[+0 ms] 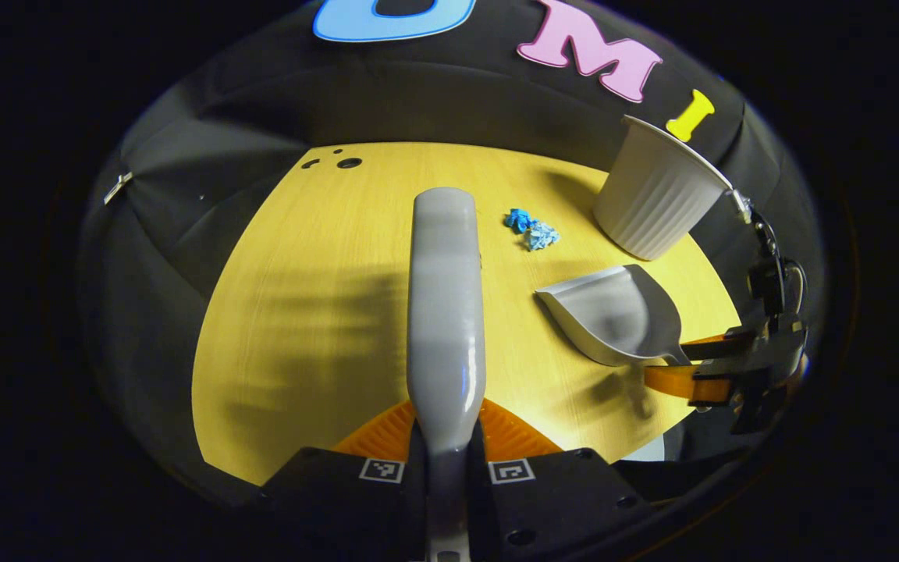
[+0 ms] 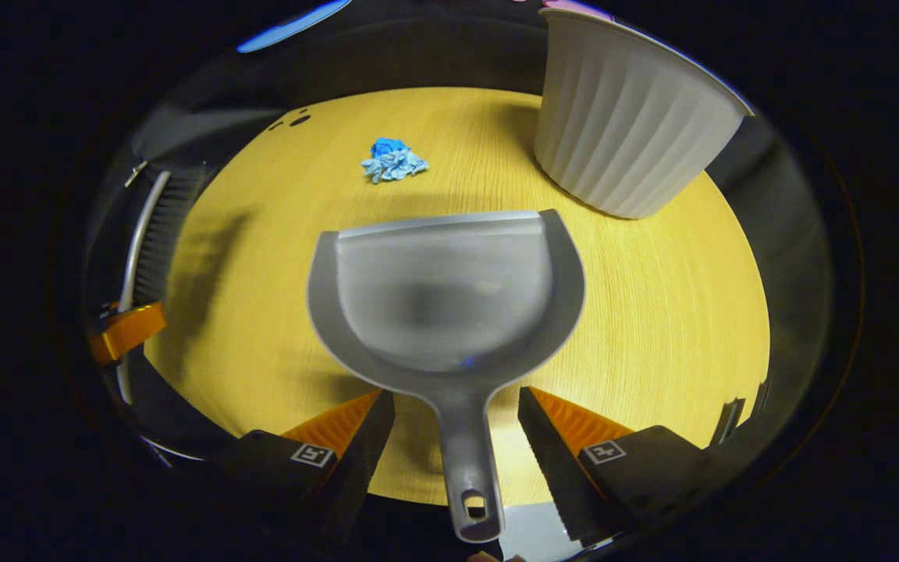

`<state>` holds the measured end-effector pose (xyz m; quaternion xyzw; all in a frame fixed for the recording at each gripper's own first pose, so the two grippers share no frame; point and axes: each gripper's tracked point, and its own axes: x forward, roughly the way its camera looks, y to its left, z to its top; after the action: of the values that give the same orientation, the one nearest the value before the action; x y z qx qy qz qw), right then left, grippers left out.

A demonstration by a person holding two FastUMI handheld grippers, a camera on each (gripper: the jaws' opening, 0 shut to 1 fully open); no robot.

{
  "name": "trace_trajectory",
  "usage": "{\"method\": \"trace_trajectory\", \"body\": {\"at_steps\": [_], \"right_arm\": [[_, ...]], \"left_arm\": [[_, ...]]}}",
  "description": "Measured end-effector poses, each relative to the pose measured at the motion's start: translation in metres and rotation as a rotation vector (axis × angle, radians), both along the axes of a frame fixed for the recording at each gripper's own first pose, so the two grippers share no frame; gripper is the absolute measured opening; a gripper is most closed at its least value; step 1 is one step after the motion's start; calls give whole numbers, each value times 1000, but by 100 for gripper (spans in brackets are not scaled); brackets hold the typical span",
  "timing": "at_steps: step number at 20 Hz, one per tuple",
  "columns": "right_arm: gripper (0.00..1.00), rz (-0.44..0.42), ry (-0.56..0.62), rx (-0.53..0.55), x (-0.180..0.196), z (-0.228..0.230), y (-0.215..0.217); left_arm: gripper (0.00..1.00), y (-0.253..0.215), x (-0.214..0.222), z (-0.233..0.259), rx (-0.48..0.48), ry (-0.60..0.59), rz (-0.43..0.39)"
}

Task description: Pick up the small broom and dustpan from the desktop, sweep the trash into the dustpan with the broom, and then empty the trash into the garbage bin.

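Note:
My left gripper [image 1: 446, 460] is shut on the small grey broom [image 1: 445, 297], whose back runs forward over the wooden desktop [image 1: 317, 312]. In the right gripper view the broom [image 2: 154, 234] shows at the far left with its dark bristles, held by the left gripper [image 2: 126, 329]. The grey dustpan [image 2: 445, 297] lies flat on the table. Its handle [image 2: 467, 460] runs back between the fingers of my right gripper [image 2: 457, 437], which stands open with a gap on both sides. Crumpled blue paper trash [image 1: 531, 228] [image 2: 392, 161] lies beyond the pan's mouth.
A white ribbed garbage bin [image 2: 621, 125] [image 1: 656, 195] stands at the far right of the table, close to the dustpan [image 1: 613, 312]. Small dark holes [image 1: 348, 162] mark the table's far left corner. The right gripper [image 1: 723, 367] sits at the right table edge.

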<state>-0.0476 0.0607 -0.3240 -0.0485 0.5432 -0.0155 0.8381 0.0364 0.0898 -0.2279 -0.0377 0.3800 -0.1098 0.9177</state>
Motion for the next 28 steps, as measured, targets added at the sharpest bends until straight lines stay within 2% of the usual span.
{"method": "trace_trajectory", "body": {"at_steps": [1, 5, 7, 8, 9, 10, 11, 12, 13, 14, 15, 19, 21, 25, 26, 27, 28], "right_arm": [[99, -2, 8, 3, 1, -6, 1], [97, 13, 27, 10, 9, -20, 6], [91, 14, 34, 20, 7, -20, 7], [79, 16, 44, 18, 9, -24, 5], [75, 22, 38, 23, 11, -24, 3], [66, 35, 57, 18, 8, -22, 1], [65, 47, 59, 21, 9, -22, 0], [42, 55, 71, 34, 6, -19, 1], [38, 63, 82, 48, 6, -21, 0], [46, 74, 86, 61, 7, -20, 0], [37, 82, 90, 74, 5, -20, 0], [33, 148, 118, 83, 2, -18, -8], [33, 219, 111, 62, 2, -13, -17], [33, 270, 127, 96, -2, -3, -27], [33, 287, 126, 95, -1, 0, -30], [33, 307, 122, 87, 0, 1, -34], [32, 330, 120, 79, 2, 3, -38]], "left_arm": [[25, 3, 0, 1, 3, 1, 8], [25, 7, 5, 3, 26, 7, 32], [25, 5, 10, 5, 37, 14, 36], [25, 2, 13, 6, 45, 18, 34], [25, -1, 16, 7, 52, 20, 31], [25, -3, 19, 8, 59, 24, 28], [26, -8, 24, 8, 64, 29, 22], [28, -13, 30, 6, 70, 35, 17], [27, -17, 35, 6, 76, 41, 10], [25, -21, 40, 6, 82, 49, 2], [25, -25, 47, 6, 88, 53, -8], [25, -36, 86, 6, 147, 74, -75], [25, -37, 110, 6, 184, 88, -100], [25, -39, 162, 3, 269, 108, -151], [28, -41, 174, 1, 292, 115, -168], [25, -44, 186, -2, 319, 121, -191], [28, -46, 196, -3, 352, 126, -218]]}}
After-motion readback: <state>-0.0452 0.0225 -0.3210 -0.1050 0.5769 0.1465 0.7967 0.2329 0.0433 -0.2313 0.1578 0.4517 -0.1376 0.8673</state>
